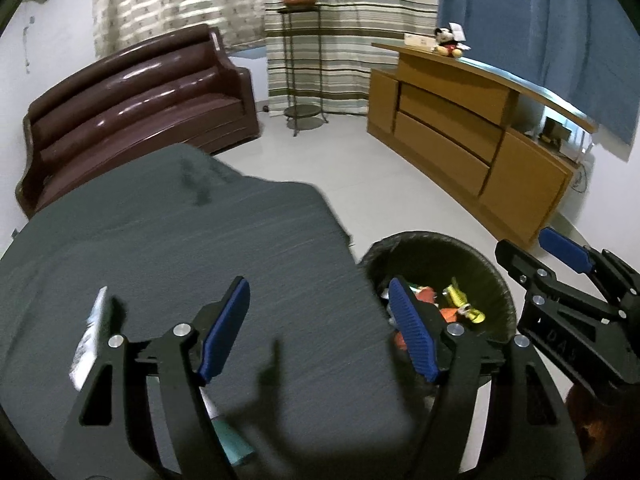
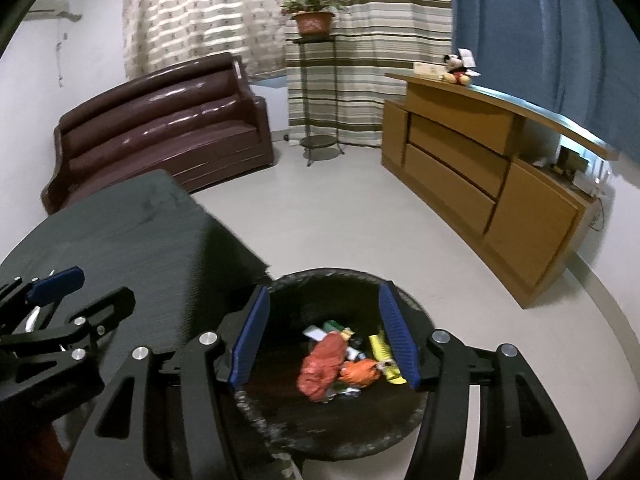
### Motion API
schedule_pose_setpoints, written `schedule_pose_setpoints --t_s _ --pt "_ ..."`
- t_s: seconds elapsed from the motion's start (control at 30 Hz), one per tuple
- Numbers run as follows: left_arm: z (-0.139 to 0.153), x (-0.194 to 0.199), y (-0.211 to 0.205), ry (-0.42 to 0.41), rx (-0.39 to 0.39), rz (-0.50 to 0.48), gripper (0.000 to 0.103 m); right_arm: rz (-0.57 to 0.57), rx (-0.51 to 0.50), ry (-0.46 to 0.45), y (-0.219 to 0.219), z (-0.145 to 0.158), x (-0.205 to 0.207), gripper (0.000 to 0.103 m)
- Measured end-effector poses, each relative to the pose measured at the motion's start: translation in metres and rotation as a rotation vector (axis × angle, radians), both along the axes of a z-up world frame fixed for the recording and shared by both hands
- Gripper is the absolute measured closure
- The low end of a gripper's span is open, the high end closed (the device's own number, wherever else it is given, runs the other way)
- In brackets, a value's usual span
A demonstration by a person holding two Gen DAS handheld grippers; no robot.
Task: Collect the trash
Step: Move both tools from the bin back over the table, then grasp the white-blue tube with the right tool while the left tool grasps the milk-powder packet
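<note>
Trash (image 2: 340, 364) lay heaped in the black bin (image 2: 352, 436) on the floor, just off the desk's right edge — red and orange wrappers, a yellow strip, small white and green bits, crumpled and light-looking. Judged well along, though not finished: a white packet (image 1: 90, 336) and a teal item (image 1: 232, 442) remained on the desk (image 1: 180, 248) near its left and front edges. Right claw (image 2: 326, 336) hung over the bin, spread wide, empty. Left claw (image 1: 318, 330) likewise spread, holding nothing — poised above the desk's right edge.
</note>
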State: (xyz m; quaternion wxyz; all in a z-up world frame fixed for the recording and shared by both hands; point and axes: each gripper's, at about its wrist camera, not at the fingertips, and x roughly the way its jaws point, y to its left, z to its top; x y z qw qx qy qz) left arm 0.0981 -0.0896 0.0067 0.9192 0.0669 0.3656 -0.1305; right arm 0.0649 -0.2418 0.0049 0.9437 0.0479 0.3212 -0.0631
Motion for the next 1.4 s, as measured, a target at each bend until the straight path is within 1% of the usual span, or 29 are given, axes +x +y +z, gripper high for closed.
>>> schedule_pose_setpoints --t_s 0.37,0.83,1.03,1.27,1.33,1.4 --pt "0.003 -0.021 0.088 0.007 -0.006 0.132 0.032 0.153 0.003 0.011 0.07 0.005 0.003 0.047" --pt "-0.004 -0.05 0.194 0.026 -0.011 0.325 0.032 0.343 -0.03 0.041 0.154 -0.001 -0.004 0.047" --pt "-0.006 -0.06 0.228 0.032 -0.02 0.389 0.032 0.409 -0.048 0.068 0.179 -0.006 -0.009 0.047" --pt "-0.01 -0.071 0.254 0.041 -0.029 0.429 0.032 0.438 -0.077 0.107 0.191 -0.012 -0.011 0.047" --pt "-0.011 -0.073 0.259 0.044 -0.033 0.438 0.032 0.444 -0.085 0.122 0.194 -0.015 -0.01 0.049" --pt "-0.013 -0.073 0.262 0.048 -0.039 0.441 0.032 0.45 -0.096 0.14 0.197 -0.018 -0.009 0.055"
